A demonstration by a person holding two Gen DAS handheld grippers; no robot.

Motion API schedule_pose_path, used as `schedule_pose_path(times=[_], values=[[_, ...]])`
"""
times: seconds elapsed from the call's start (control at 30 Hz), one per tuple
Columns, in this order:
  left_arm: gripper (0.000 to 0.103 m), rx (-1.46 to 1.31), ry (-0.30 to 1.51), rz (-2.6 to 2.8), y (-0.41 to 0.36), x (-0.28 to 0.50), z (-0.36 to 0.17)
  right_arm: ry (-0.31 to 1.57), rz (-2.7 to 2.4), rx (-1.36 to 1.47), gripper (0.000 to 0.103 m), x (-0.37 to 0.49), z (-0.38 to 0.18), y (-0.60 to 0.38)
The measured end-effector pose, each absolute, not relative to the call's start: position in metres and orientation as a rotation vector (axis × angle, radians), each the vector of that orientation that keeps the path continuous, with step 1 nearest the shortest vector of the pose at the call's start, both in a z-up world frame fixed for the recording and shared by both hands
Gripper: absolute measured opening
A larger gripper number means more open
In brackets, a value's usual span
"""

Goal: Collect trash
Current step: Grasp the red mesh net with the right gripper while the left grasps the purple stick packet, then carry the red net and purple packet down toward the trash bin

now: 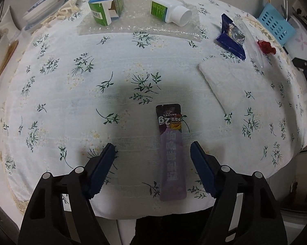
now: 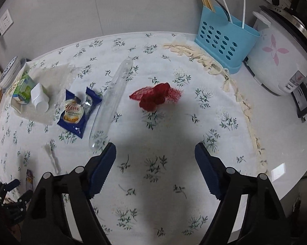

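Your left gripper (image 1: 152, 148) hangs with jaws wide, unloaded, straddling the purple sachet (image 1: 170, 153), which lies flat at the near edge of the surface (image 1: 72, 94). Judge it light, limp and slick; pinch across its middle. Your right gripper (image 2: 155, 149), jaws also wide and unloaded, faces the soft red mesh net (image 2: 156, 96) farther off.

Left tool (image 1: 152, 150) over counter (image 1: 72, 102), jaws apart, pads not touching anything. Purple sachet (image 1: 170, 155) flat between the pads, nearer the right one. Folded tissue (image 1: 222, 83) ahead right. Blue wrapper (image 1: 232, 38), white bottle (image 1: 169, 10), green carton (image 1: 106, 6) far ahead.
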State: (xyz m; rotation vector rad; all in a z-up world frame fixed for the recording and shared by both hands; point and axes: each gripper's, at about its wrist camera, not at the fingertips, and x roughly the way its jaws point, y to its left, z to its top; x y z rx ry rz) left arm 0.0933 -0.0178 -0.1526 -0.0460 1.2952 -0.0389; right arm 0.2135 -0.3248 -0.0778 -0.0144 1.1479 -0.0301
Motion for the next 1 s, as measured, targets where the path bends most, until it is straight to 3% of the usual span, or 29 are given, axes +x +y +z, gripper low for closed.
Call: schedule_pose_path(times=[0.33,0.6,0.7,1.0], values=[[0.065,0.034,1.329,-0.018,-0.031,0.102,-0.158,1.278,-0.073,0.094,0.063,0.304,-0.111,-0.336],[0.029,0.049,1.401,-0.013,-0.042,0.111,-0.156,1.371,-0.117,0.173,0.052,0.334,-0.139,-0.342],[0.021,0.061,1.422,-0.021,-0.047,0.114,-0.156,1.385,-0.127,0.198,0.047,0.337,-0.144,-0.343],[0.015,0.021,1.416,-0.053,-0.037,0.111,-0.156,1.396,-0.141,0.240,0.018,0.338,-0.152,-0.343]])
